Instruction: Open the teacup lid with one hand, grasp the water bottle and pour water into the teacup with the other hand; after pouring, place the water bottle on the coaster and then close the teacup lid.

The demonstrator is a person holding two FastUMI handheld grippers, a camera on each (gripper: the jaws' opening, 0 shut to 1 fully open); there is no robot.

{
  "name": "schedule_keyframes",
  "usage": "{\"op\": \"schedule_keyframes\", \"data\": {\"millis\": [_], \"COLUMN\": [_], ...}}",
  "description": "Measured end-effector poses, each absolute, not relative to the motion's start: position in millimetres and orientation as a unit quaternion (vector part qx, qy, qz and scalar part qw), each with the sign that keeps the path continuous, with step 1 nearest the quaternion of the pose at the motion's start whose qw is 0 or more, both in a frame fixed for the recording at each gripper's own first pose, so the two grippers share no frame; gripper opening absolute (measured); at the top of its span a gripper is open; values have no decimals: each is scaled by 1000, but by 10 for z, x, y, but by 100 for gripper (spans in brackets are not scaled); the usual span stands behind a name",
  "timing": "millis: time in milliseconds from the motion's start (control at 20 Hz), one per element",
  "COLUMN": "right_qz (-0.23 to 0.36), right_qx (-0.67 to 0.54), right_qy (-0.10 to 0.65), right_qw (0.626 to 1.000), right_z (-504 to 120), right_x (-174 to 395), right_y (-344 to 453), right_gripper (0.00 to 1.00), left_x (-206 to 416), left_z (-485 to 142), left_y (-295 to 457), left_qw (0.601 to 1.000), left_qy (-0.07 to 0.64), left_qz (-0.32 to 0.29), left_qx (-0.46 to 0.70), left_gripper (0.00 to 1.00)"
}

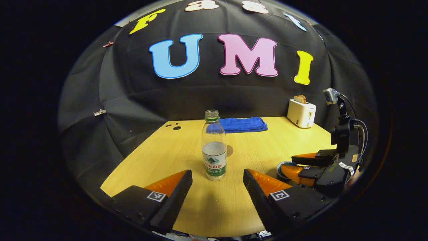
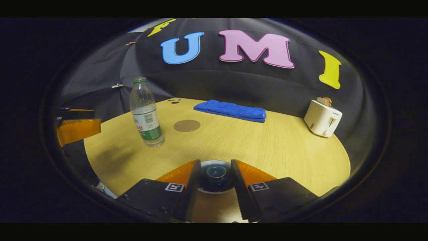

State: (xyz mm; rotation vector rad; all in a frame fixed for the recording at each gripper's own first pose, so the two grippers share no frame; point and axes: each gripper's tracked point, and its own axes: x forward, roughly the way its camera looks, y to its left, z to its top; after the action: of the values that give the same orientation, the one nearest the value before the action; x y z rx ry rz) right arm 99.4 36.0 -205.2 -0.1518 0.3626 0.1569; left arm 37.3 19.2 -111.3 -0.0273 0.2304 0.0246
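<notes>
A clear water bottle (image 1: 214, 150) stands upright, uncapped and about half full, in the middle of the wooden table (image 1: 160, 150). My left gripper (image 1: 217, 173) is open, with the bottle's base just ahead of its fingertips, touching neither. In the right gripper view the bottle (image 2: 146, 115) stands at the left with the round brown coaster (image 2: 187, 125) just beyond it. The dark teacup lid (image 2: 215, 174) with its knob lies between the fingers of my right gripper (image 2: 215, 164), which straddle the knob with a gap on each side. The right gripper (image 1: 309, 165) also hovers over the teacup (image 1: 283, 167).
A folded blue towel (image 2: 230, 110) lies at the back of the table. A white toaster (image 2: 322, 117) holding toast stands at the back right. Small cable holes (image 1: 174, 126) sit near the far left corner. My left gripper (image 2: 95, 121) juts in at the left edge.
</notes>
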Motion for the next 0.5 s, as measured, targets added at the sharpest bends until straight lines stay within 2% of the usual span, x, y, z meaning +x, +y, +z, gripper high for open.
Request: {"op": "schedule_keyframes", "data": {"millis": [150, 200, 250, 300, 350, 400, 500], "right_qz": [79, 79, 80, 82, 83, 86, 89], "right_qx": [-74, -75, -77, -78, -80, -78, -81], "right_qy": [183, 183, 186, 189, 190, 190, 193], "right_qw": [977, 977, 976, 976, 975, 975, 974], "right_z": [-2029, -2030, -2029, -2030, -2029, -2022, -2021], "right_x": [1000, 1006, 1004, 1001, 1008, 1008, 1019], "right_y": [351, 347, 355, 361, 364, 370, 377], "right_gripper": [57, 48, 49, 44, 44, 38, 35], "left_x": [357, 350, 341, 339, 329, 326, 323], "left_z": [-1113, -1115, -1114, -1115, -1114, -1099, -1107], "left_y": [195, 195, 203, 210, 216, 220, 222], "left_qw": [993, 993, 993, 993, 993, 993, 993], "left_qy": [114, 113, 113, 112, 112, 111, 110], "left_qz": [16, 17, 19, 21, 23, 24, 26], "left_qx": [-13, -14, -15, -17, -19, -21, -22], "left_gripper": [97, 97, 97, 97, 97, 97, 97]}}
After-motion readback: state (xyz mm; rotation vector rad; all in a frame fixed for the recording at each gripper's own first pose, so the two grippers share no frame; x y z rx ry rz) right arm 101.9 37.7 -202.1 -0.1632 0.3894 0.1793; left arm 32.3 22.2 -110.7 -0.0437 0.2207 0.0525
